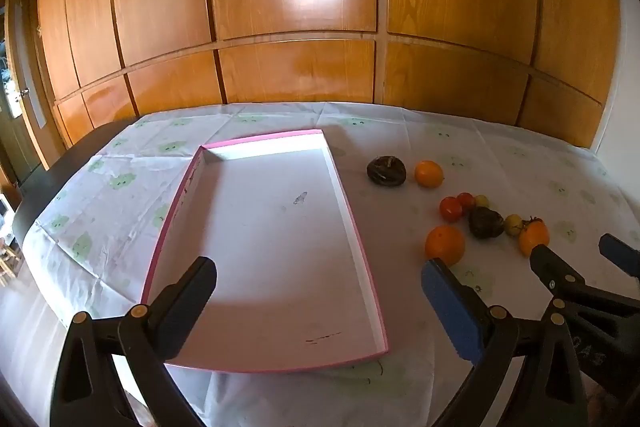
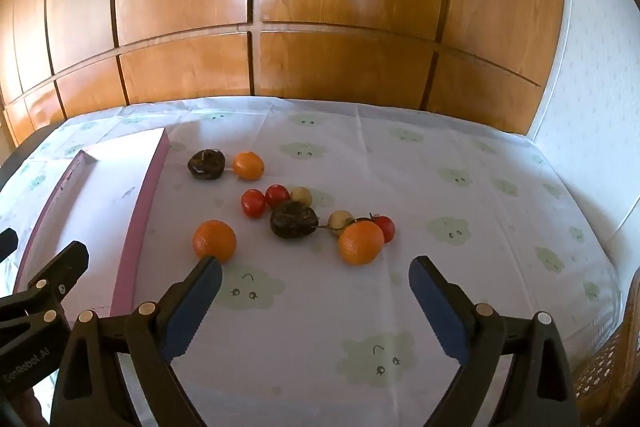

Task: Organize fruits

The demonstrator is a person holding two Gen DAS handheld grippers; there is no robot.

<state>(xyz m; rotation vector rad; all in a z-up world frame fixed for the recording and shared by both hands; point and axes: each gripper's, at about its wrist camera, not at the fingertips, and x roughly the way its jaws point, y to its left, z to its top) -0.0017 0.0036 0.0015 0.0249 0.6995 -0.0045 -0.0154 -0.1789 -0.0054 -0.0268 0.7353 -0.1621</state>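
The left hand-held gripper (image 1: pixel 318 281) is hovering with its jaws spread wide and nothing between them, over the near end of a shallow pink-edged white tray (image 1: pixel 362 251) that is lying on the tabletop (image 1: pixel 400 131) directly ahead of it. The right hand-held gripper (image 2: pixel 315 277) is likewise gaping wide and holding nothing, and is pointing at the fruit scattered just ahead of it, to the right of the tray.

Nearest its left finger, an orange (image 2: pixel 214 241) is sitting almost at the blue pad (image 2: pixel 192 307); whether they are touching cannot be told. Ahead and slightly right, a second orange (image 2: pixel 361 242) is resting against a red cherry tomato (image 2: pixel 386 228). Between the oranges a dark wrinkled fruit (image 2: pixel 294 219) is lying, with a pale round fruit (image 2: pixel 340 221) just beside it on a stem. Farther ahead, two red cherry tomatoes (image 2: pixel 265 199) and another pale fruit (image 2: pixel 301 195) are clustering together. Beyond them, another dark wrinkled fruit (image 2: pixel 207 164) and a small orange citrus (image 2: pixel 248 165) are sitting side by side.

The tablecloth (image 2: pixel 460 187) is showing pale green cloud faces. On the left gripper's body, seen from the right wrist, the lettering "GenRobot.AI" (image 2: pixel 25 369) is reading upside down.
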